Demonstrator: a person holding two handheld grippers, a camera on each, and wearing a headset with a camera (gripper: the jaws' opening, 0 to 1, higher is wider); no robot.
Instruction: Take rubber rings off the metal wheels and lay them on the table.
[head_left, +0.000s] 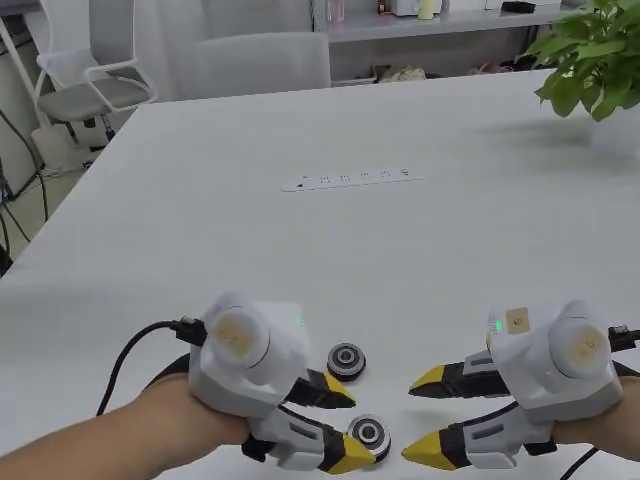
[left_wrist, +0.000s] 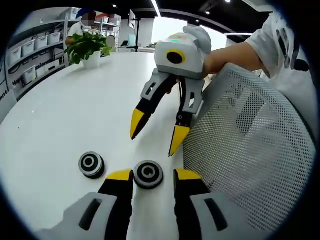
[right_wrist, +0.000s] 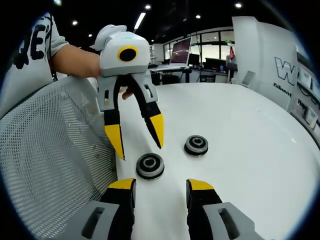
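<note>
Left gripper (head_left: 352, 428) wide open, rubber-ringed wheel (left_wrist: 148, 173) between tips, unclamped. Right gripper (head_left: 418, 417) open, empty, facing it. Second wheel (head_left: 346, 360) just beside the left gripper's tips.

Two little metal wheels with black rubber rims are on a big white table (head_left: 200, 220). The near wheel (head_left: 369, 434) sits right at the spread yellow tips of the left gripper (head_left: 354, 428), with the far wheel (head_left: 346, 361) just beyond. The right gripper (head_left: 412, 420) faces them, jaws apart.

An office: long white table (head_left: 300, 260), mesh chair (left_wrist: 250, 150), desk monitors (right_wrist: 181, 50), shelves (left_wrist: 35, 50), a potted plant (head_left: 590, 50).
</note>
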